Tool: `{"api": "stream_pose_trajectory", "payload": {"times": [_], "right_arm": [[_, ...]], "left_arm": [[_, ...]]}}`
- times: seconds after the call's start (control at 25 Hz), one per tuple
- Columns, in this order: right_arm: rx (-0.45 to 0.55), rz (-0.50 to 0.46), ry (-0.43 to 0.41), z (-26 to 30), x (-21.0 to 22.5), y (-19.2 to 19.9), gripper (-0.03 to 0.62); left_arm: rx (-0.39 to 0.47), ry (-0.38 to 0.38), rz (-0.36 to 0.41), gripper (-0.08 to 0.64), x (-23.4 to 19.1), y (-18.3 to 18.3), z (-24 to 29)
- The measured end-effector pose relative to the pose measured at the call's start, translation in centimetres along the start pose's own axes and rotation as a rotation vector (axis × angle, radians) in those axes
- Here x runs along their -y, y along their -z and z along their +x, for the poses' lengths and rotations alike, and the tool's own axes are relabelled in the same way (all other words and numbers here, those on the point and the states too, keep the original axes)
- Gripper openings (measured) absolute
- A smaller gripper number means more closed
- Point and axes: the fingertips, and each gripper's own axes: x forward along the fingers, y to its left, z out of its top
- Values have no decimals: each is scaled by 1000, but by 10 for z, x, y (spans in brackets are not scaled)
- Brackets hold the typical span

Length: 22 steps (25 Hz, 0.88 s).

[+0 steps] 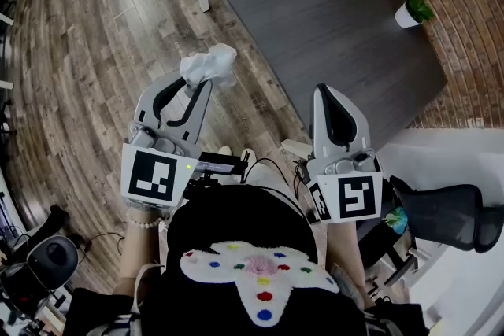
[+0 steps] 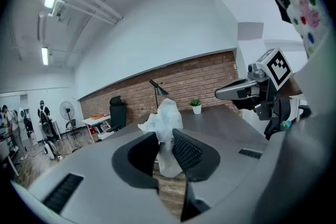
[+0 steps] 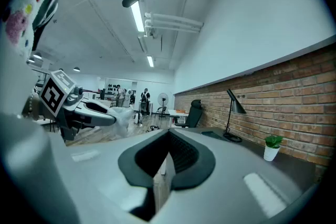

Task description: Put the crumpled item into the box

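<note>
- Holding: your left gripper [image 1: 197, 86] is clenched on the crumpled item [image 1: 209, 64], a white wad standing up out of its jaws, aloft over the wooden floor [image 1: 87, 51] beside the grey table [image 1: 346, 35].
- Right gripper [image 1: 325, 93]: jaws pressed together, nothing between them, held apart from the left.
- Box: in none of your views. Find it before you travel.
- Handling: the wad looks light and springy. Squeeze steadily, carry it level, and release only once it is well inside the box walls, so it cannot snag on a pad or bounce off the rim.
</note>
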Motion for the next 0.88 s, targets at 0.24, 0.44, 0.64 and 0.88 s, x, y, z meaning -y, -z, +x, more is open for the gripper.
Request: {"api": "stream_pose_trajectory", "payload": {"times": [0.24, 0.44, 0.64, 0.88], "right_arm": [[-2, 0, 6, 0, 0, 1, -3], [-2, 19, 19, -1, 2, 2, -3], [6, 51, 61, 0, 2, 0, -2], [10, 41, 119, -2, -4, -5, -2]], "left_arm": [[1, 3, 3, 74, -1, 1, 1], [5, 15, 1, 74, -1, 1, 2], [13, 35, 2, 74, -7, 2, 1], [34, 63, 10, 74, -18, 2, -3]]}}
